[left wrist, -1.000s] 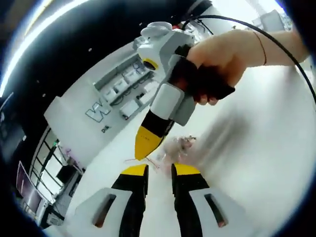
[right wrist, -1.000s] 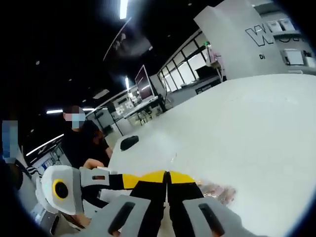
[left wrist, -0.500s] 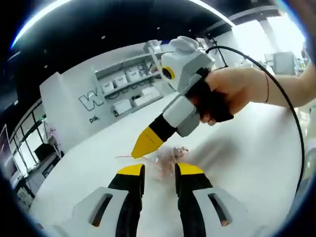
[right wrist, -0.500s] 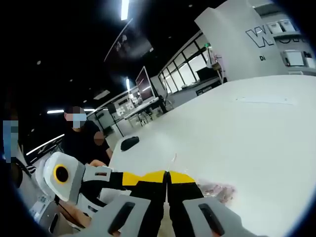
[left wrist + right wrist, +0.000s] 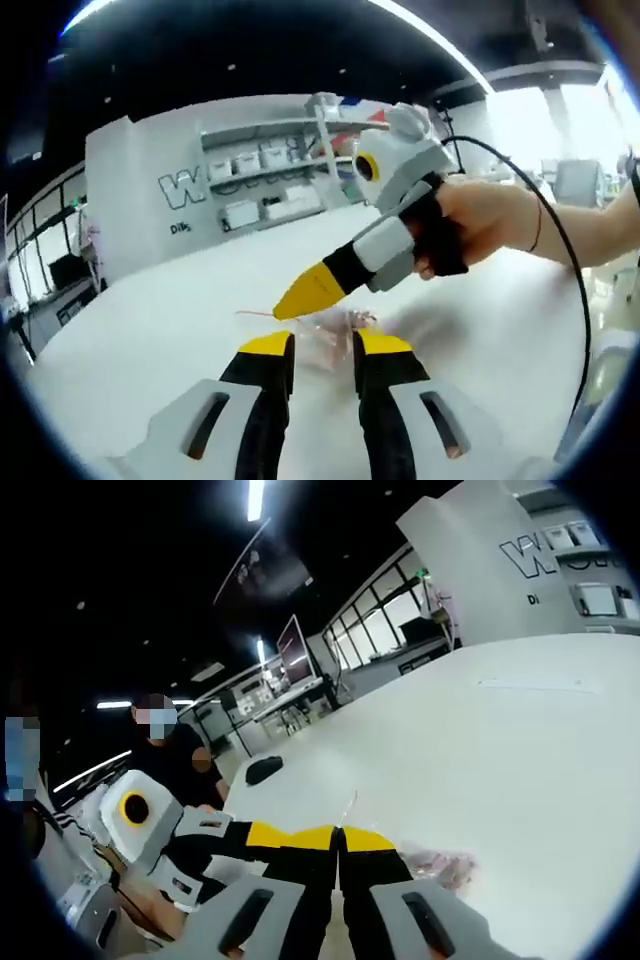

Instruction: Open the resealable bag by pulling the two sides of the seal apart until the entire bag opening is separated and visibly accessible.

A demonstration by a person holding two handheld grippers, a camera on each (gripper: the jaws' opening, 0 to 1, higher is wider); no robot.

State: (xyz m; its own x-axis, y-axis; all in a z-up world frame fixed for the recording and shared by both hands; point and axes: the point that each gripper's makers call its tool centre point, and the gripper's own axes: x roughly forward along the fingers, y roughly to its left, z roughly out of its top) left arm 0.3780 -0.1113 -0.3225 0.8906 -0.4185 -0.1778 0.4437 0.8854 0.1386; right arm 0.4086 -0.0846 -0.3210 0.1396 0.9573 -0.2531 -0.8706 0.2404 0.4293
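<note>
Resealable bag (image 5: 335, 328) lies on the white bench (image 5: 150, 340), clear plastic, something pinkish inside; it shows again in your right gripper view (image 5: 440, 865), just beside that tool's tips.

Your left tool (image 5: 322, 345): yellow-tipped jaws stand apart, a gap between them, the bag just beyond the tips. Cannot tell whether either jaw touches the plastic.

Your right tool (image 5: 339, 837): jaws pressed together, no gap visible. In the left gripper view the same tool (image 5: 300, 297) comes in from the right with its yellow tips closed to a point at the near edge of the bag. Whether a fold of plastic is caught between them is too blurred to say. Your hand (image 5: 480, 225) grips its dark handle; a black cable (image 5: 575, 290) loops down past the wrist.

In the right gripper view the left tool (image 5: 255, 836) lies just left of the bag, its yellow tip meeting your right tool's tips.

Beyond the bag on the bench: a dark computer mouse (image 5: 262, 769). A person in dark clothing (image 5: 180, 765) stands past the bench edge.
</note>
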